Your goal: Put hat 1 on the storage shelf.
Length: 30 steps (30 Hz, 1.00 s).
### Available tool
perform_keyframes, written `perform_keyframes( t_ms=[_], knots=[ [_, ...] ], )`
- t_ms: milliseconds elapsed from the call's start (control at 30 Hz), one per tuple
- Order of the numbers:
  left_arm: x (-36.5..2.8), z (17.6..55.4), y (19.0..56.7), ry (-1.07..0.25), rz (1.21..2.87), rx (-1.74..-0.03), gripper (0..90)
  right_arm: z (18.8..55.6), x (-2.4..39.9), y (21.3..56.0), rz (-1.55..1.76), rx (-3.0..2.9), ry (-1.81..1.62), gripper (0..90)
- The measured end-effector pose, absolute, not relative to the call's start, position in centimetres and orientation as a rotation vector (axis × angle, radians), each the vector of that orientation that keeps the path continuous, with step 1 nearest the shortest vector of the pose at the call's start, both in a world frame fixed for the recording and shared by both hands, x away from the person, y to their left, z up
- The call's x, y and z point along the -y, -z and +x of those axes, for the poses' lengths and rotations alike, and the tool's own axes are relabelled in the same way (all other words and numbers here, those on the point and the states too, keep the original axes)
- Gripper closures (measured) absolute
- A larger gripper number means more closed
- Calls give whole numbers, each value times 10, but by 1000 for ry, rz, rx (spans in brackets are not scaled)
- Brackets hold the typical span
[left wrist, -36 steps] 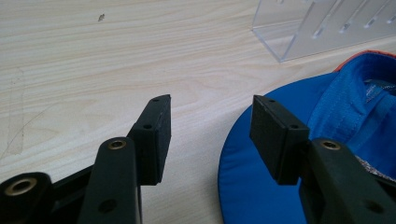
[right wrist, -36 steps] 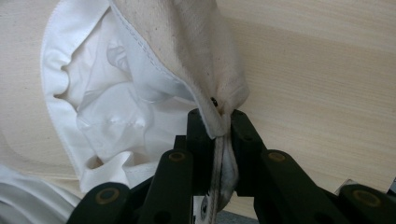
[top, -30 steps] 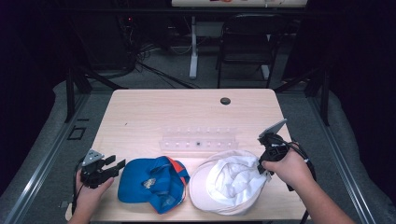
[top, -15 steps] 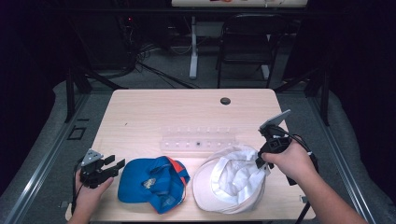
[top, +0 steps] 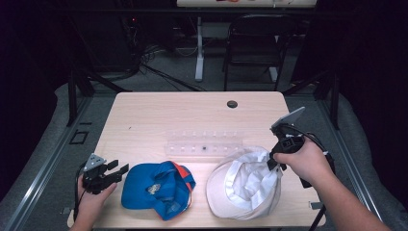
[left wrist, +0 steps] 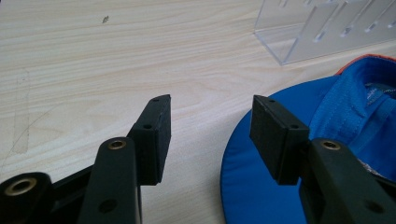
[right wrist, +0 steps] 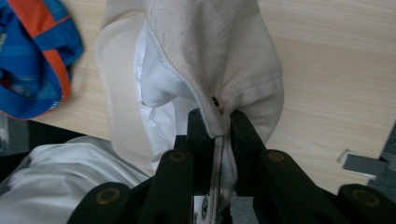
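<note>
— Up went the right gripper (top: pixel 273 161), lifting the white cap's (top: pixel 243 190) edge.
— Pinched tight?
— Yes. The left gripper (top: pixel 117 172) is open, with the blue cap (top: pixel 156 187) at its 3 o'clock.

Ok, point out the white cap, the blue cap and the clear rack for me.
white cap (top: pixel 245 190), high view, on its pale inner lining.
blue cap (top: pixel 144 192), high view, on the blue crown.
clear rack (top: pixel 204 144), high view, on the middle of its top face.
</note>
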<state>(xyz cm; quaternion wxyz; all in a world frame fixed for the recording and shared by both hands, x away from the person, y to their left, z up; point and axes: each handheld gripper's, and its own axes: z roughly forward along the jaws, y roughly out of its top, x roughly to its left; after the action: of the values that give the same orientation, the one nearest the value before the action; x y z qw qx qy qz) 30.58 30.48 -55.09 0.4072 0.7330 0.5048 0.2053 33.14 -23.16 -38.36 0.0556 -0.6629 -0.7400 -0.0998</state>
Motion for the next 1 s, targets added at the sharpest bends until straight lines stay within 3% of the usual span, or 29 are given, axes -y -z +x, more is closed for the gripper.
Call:
perform_keyframes(
  t_ms=[1000],
  knots=[
    [-304,305,550,-532,1848,-1265,485,328,247,336,-1905,1901,636,812]
  ],
)
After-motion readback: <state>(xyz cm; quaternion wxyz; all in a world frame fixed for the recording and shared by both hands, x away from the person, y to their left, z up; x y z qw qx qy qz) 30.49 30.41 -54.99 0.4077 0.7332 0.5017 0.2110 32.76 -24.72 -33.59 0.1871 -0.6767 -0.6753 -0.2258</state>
